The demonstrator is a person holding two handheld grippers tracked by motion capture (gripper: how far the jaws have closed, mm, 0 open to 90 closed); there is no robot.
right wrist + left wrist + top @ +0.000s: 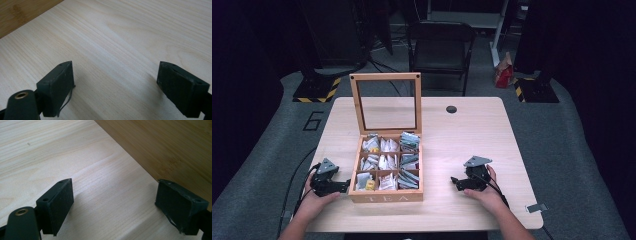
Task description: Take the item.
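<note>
Both the left gripper (pixel 346 186) and right gripper (pixel 454 181), jaws spread and empty, are flanking a stiff, likely heavy wooden tea box (pixel 385 196), best gripped by its side walls.

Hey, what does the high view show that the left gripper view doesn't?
The high view takes in the open tea box with its nine compartments of tea bags, its raised windowed lid, both hands, the right gripper and a chair. The left gripper view gives a close look at the left gripper, jaws wide apart with nothing between them. Both show the pale table and the box's wooden side.
</note>
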